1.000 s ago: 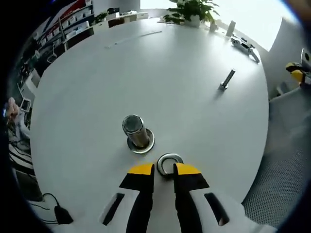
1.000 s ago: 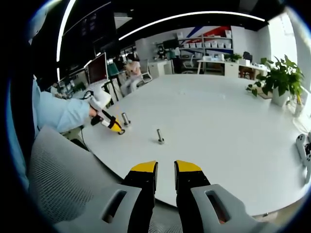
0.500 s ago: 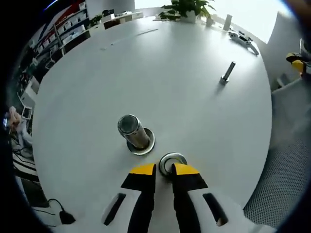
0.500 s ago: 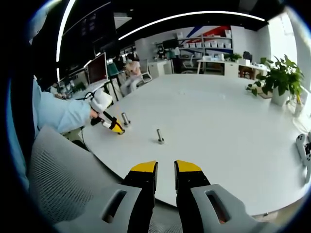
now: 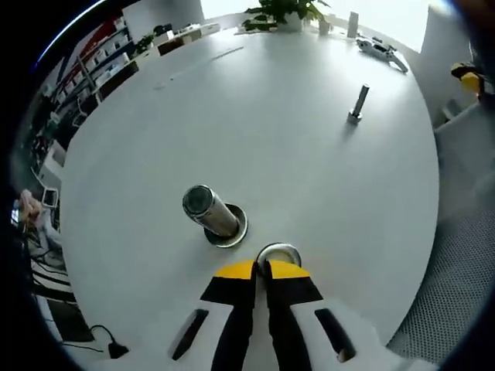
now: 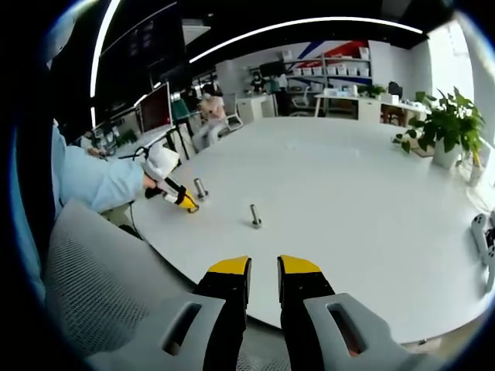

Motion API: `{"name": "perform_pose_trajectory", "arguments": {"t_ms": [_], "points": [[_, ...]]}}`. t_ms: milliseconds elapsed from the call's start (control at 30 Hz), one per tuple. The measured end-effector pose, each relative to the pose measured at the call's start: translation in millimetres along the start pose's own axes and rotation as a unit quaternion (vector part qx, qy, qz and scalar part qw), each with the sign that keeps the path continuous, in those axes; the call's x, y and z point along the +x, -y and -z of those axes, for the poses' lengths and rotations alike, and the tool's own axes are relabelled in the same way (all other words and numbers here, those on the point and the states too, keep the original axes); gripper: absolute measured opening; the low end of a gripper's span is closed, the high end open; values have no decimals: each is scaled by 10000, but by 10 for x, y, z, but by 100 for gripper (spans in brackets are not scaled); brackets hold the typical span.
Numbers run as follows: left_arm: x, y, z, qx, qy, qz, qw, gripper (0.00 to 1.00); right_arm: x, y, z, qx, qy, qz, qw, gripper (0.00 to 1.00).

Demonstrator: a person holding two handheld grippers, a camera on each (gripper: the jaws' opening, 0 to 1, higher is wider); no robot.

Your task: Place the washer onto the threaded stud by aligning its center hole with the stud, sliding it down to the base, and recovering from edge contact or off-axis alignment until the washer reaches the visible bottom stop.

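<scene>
The left gripper (image 5: 261,270) is pinching the washer (image 5: 278,254) by its near edge, low over the table (image 5: 294,170), just beside the threaded stud (image 5: 210,212), which is seemingly wearing one washer already. The right gripper (image 6: 264,267) is idling apart, slightly spread and carrying nothing. Alignment and sliding down are remaining.

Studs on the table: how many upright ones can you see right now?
2. A thick stud stands on a ring-shaped base just ahead of the left gripper, beside the washer. A thinner stud stands apart, farther across the table.
</scene>
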State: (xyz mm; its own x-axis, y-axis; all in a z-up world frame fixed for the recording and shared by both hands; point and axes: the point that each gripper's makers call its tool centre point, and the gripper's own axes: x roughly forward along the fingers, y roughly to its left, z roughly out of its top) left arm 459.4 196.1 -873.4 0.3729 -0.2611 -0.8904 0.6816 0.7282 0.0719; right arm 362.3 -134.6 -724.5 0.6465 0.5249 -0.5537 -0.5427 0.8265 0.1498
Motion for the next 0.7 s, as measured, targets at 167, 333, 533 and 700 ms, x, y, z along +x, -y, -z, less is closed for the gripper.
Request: {"name": "perform_pose_trajectory", "arguments": {"t_ms": [167,333,533,700], "points": [[-5,0,3,-22,-5,-18,10000,2,1,1,-5,7,9,1,10000,16],[-27,3,9,-160,-3,2,9999,2,2,-1,-8,8,12,-3,10000,16],[-89,6,16,-376,-35,52,9993,1,3,-2,-8,5,10,-8,10000,16],[-151,6,-18,-480,11,79,9988,1,3,-2,-8,3,9,-7,10000,16]]}}
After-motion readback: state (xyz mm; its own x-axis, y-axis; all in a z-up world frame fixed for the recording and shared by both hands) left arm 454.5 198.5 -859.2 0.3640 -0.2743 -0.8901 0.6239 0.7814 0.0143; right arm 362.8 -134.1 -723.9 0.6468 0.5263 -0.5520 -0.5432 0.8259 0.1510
